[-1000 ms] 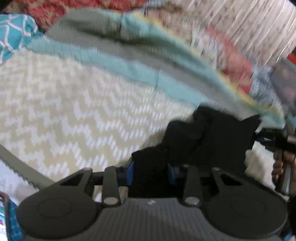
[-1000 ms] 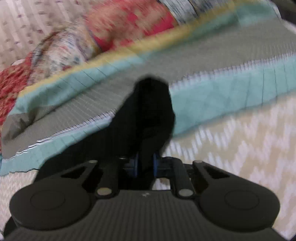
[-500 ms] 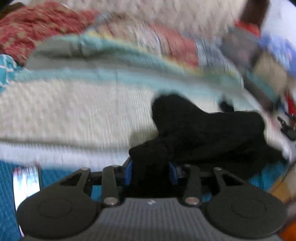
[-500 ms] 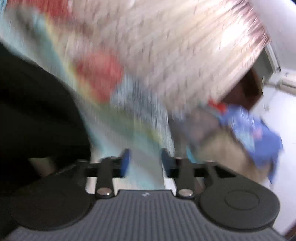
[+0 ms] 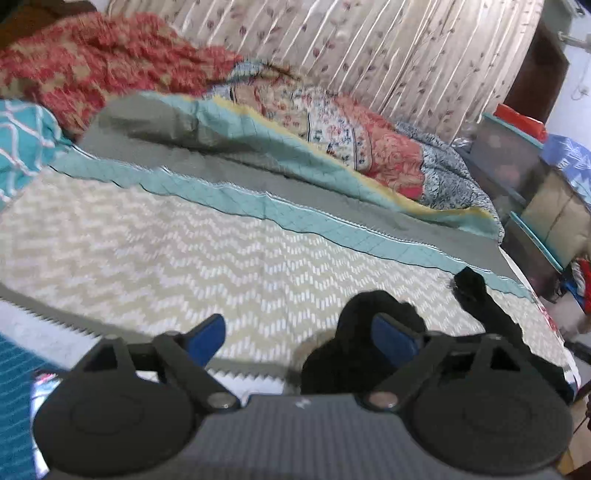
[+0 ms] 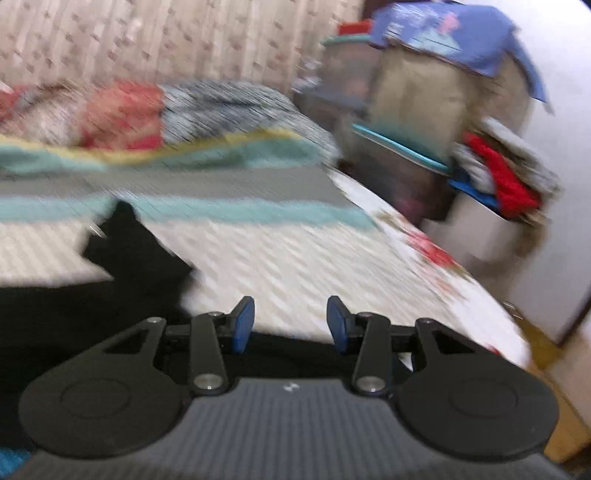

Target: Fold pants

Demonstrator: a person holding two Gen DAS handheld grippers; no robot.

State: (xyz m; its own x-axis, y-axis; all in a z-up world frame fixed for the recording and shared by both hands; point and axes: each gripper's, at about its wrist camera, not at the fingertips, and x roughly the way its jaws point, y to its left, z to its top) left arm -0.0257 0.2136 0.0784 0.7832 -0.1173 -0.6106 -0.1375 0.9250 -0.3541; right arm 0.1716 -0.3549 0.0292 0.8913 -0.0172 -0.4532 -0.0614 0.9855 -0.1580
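At the far left of the left wrist view a teal pillow with white lattice lines (image 5: 22, 147) lies at the edge of the bed, beside a red and tan fuzzy blanket (image 5: 92, 70). The bed's cream quilt with a white zigzag pattern (image 5: 166, 251) spreads across the middle, bordered by a teal and grey band. The left claw (image 5: 299, 336) hangs over the quilt's near edge, its blue pads spread wide and opening; the left pad (image 5: 205, 338) is bare, while the right pad (image 5: 391, 341) lies against the black fabric pants (image 5: 351, 354), which are bunched in a heap on the quilt and not pinched. A dark end of the pants pokes up further right. Behind, a floral patchwork quilt (image 5: 351, 129) is rumpled below the pleated leaf-print curtain (image 5: 369, 48).

In the blurred right wrist view the pants (image 6: 125, 258) lie at the left and run beneath the tool. The right claw (image 6: 290, 325) is parted and opening, with only quilt seen between its pads. At the right stand stacked boxes under a blue cloth (image 6: 443, 33).
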